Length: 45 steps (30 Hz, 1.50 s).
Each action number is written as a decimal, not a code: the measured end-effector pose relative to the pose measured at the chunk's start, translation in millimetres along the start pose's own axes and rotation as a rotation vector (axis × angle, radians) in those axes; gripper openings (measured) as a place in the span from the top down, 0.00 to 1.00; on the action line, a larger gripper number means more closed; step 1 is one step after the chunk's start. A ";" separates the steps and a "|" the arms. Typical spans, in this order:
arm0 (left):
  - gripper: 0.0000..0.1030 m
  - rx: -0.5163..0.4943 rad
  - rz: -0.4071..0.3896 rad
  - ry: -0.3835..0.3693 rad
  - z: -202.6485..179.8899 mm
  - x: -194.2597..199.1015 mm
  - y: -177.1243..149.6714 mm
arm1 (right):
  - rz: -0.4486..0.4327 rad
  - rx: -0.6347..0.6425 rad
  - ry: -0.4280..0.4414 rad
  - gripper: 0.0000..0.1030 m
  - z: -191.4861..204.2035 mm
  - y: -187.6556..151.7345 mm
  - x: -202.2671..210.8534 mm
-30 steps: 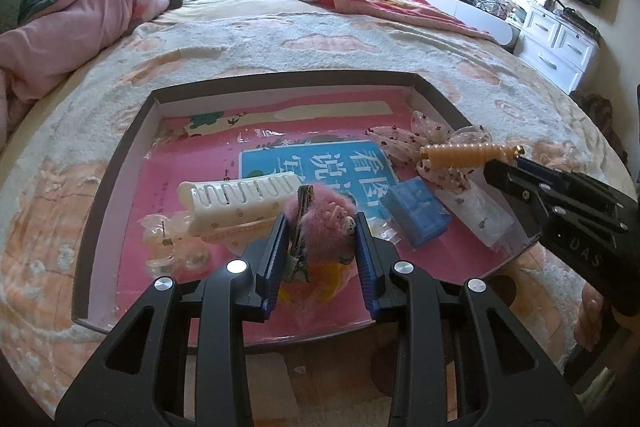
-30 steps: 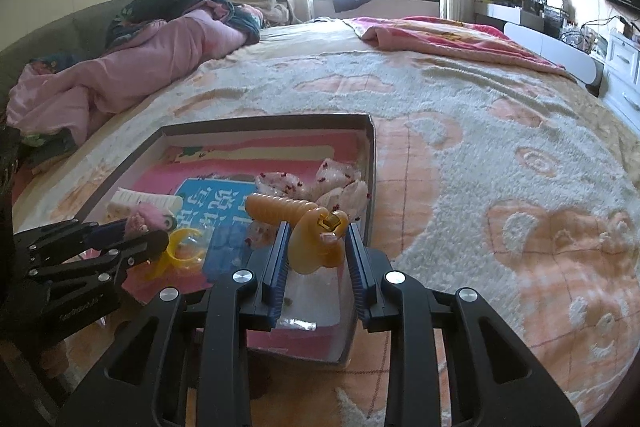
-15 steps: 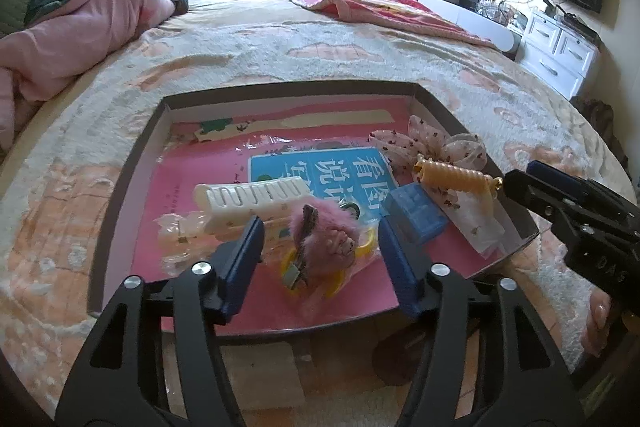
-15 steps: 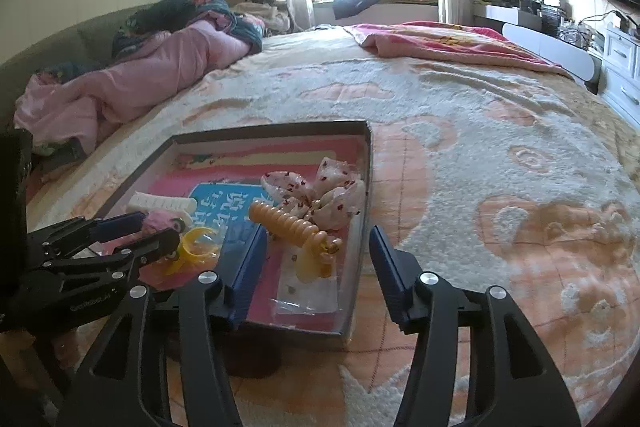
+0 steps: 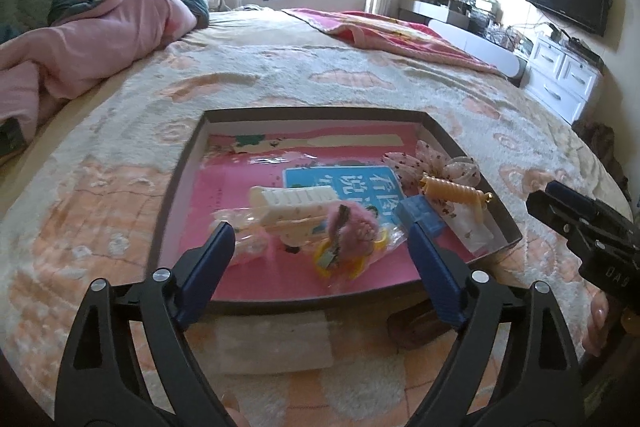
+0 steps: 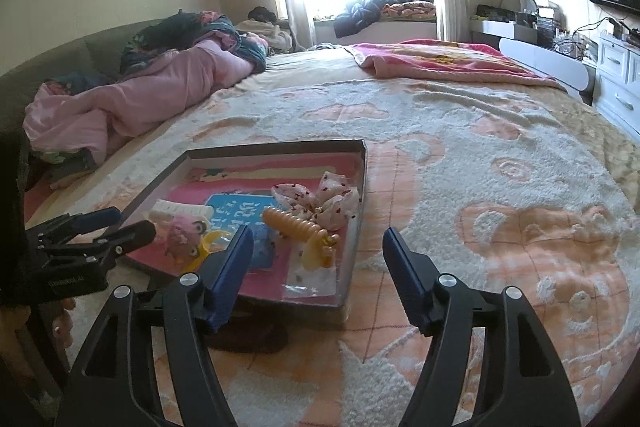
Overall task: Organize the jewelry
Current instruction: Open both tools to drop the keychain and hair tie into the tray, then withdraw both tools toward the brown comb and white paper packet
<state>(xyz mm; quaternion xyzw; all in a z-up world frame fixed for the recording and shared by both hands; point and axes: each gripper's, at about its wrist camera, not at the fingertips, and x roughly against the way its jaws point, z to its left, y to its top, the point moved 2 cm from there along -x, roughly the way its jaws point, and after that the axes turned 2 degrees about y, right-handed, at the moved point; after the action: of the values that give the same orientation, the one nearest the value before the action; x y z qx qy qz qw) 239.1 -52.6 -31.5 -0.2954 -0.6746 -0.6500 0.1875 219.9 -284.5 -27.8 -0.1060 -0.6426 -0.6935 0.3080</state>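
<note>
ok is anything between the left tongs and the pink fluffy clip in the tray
Nothing visible. The left tongs are opening with the pink fluffy clip lying free in the gap ahead. The white comb sits just left of it and the blue box just right, crowding the sides.

White "看图说" on blue label (image 5: 344,183)

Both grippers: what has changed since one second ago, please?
The left gripper let go of the pink fluffy clip; the right gripper let go of the orange spiral clip. Both are opening and have drawn back, empty. The clips lie in the tray, the other items unmoved.
</note>
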 end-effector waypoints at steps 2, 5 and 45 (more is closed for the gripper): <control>0.23 0.012 -0.006 0.011 6.5 6.4 -2.3 | 0.005 0.003 0.007 0.37 3.1 -1.8 1.5; 0.23 0.022 -0.008 0.024 14.4 12.9 -5.4 | 0.011 0.007 0.013 0.37 7.8 -5.1 3.1; 0.23 -0.015 0.139 0.003 23.7 -5.8 -58.7 | 0.243 -0.119 0.121 0.24 30.1 -61.7 -35.3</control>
<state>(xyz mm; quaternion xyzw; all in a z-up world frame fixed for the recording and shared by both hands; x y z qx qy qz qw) 208.8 -29.0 -82.2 -0.3417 -0.6473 -0.6409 0.2312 205.4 -246.4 -93.4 -0.1594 -0.5630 -0.6931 0.4209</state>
